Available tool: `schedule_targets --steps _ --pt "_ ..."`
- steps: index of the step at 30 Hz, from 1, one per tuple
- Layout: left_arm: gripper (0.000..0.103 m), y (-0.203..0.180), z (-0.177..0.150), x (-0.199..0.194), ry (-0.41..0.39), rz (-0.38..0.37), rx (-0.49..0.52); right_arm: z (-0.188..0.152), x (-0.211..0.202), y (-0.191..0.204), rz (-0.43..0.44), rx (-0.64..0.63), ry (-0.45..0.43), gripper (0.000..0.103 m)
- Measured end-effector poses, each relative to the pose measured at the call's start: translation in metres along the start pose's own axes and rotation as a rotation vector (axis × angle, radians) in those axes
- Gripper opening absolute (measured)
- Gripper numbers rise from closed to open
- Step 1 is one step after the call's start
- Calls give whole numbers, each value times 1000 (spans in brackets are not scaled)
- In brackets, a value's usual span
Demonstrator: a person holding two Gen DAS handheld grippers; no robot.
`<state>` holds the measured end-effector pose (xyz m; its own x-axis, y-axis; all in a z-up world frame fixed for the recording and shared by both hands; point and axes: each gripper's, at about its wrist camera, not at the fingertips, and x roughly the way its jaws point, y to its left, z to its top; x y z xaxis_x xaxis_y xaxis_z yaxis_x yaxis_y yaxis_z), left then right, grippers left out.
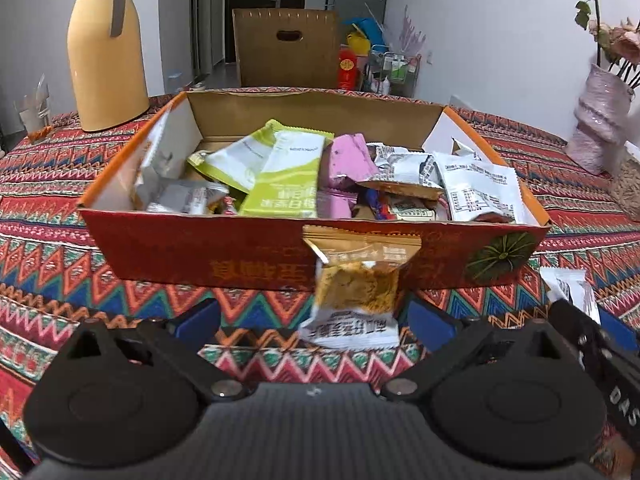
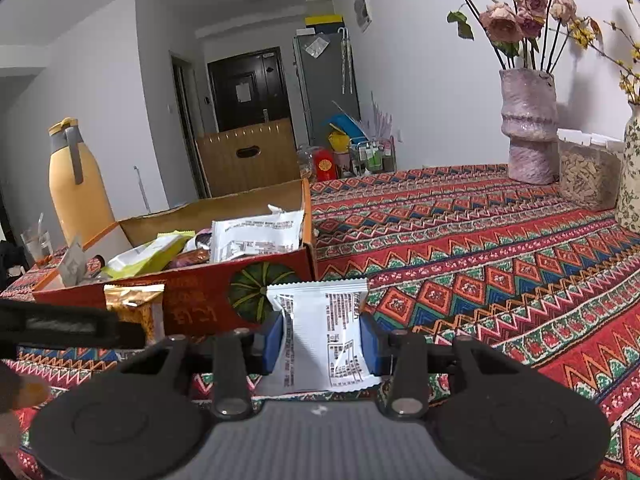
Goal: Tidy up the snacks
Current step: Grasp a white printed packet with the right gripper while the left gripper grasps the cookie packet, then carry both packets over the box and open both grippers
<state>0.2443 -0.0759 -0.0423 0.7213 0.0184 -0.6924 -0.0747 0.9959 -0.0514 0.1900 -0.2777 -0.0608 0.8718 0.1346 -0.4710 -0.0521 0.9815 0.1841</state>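
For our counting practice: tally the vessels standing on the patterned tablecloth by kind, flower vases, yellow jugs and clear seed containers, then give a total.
Flower vases: 2 (pink vase, floral vase)
Yellow jug: 1
Clear seed container: 1
Total: 4

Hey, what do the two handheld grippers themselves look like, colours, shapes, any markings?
Both the left gripper and right gripper are matte black plastic with a grey ribbed centre, round discs either side, angular linkages with silver pins, and blue finger pads. White letters "DAS" mark one housing.

Left hand-held gripper (image 1: 314, 320) spread wide; right hand-held gripper (image 2: 322, 342) clamped on white packet (image 2: 326, 336).
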Motion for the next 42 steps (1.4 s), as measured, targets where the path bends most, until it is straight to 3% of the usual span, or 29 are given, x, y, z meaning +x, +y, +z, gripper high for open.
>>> schedule_targets --steps 3,7,19,20,26,27,29,32,35,37,38,39,42 --pt "93 -8 -1 6 -9 17 12 -1 0 0 6 0 1 40" --pt "53 -12 -2 14 5 -3 33 0 0 0 11 3 -3 40" --pt "50 13 -13 -30 -84 -53 55 -2 -2 3 18 -15 -16 40" --pt "44 17 -14 -34 -90 -54 53 -3 -3 4 19 -19 -21 40" --pt "35 36 -18 -50 -108 -85 36 -4 -13 14 42 -64 -77 40" --pt "36 39 -19 -51 -99 -93 32 -5 -13 16 42 -77 -75 40" --pt "57 40 -20 -50 -77 -107 43 -5 -12 19 35 -91 -73 40" --pt "79 35 -24 -45 -51 -73 68 -6 -13 20 31 -94 -71 40" --pt "79 30 -26 -33 -6 -49 67 -7 -11 20 25 -98 -58 40" --pt "76 28 -27 -24 26 -27 69 -7 -9 20 27 -102 -53 40" --pt "64 27 -28 -19 44 -25 67 -7 -9 21 28 -102 -52 40" --pt "59 27 -29 -15 62 -29 67 -7 -9 21 29 -102 -50 40" --pt "51 27 -30 -17 43 -30 83 -8 -9 21 32 -101 -49 40"
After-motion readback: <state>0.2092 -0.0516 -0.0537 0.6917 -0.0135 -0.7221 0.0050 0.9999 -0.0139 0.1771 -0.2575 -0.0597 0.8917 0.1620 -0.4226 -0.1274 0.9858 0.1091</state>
